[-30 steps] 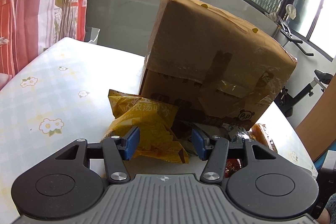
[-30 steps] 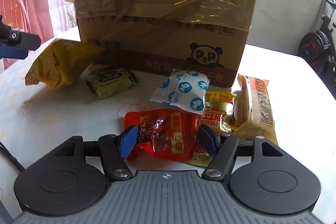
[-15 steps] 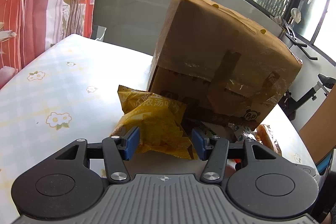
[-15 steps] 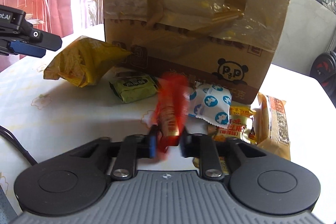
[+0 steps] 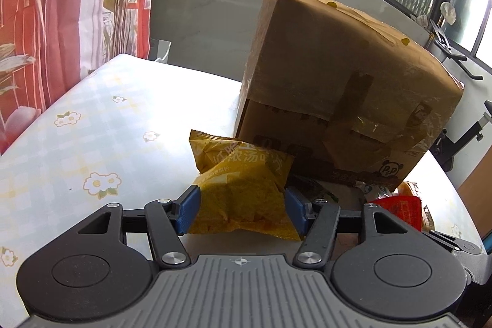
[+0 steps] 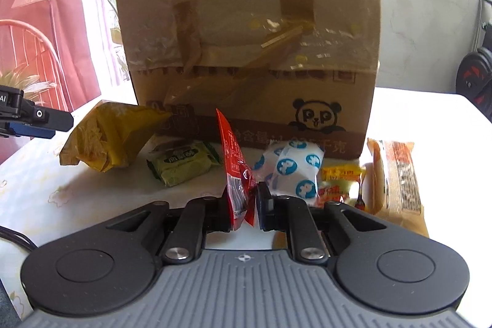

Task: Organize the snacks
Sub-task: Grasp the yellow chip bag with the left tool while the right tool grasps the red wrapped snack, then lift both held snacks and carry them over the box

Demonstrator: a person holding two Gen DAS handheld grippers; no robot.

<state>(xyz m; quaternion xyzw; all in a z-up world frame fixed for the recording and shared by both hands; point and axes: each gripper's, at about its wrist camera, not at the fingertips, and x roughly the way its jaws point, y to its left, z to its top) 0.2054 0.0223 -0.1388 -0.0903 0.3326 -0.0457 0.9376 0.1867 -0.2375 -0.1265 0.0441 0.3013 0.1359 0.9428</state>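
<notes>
The red packet (image 6: 238,174) is a thin, shiny foil pouch with white print, standing on edge and tilted a little to the left, its top corner rising in front of the cardboard box (image 6: 249,51). Its lower end sits between the fingers of the right gripper (image 6: 243,205), which are pressed together on it — the packet is pinched and held clear of the table (image 6: 92,189). Just to its right lie a white packet with blue dots (image 6: 295,168), a small yellow packet (image 6: 338,183) and a long orange one (image 6: 396,177); a green packet (image 6: 181,162) lies to its left, near the box. Farther left, the yellow bag (image 5: 243,189) — crinkled, with pale lettering — lies on the flowered table against the box's near left corner. The left gripper (image 5: 243,209) straddles its near end, jaws opening, blue pads on either side of the bag.
</notes>
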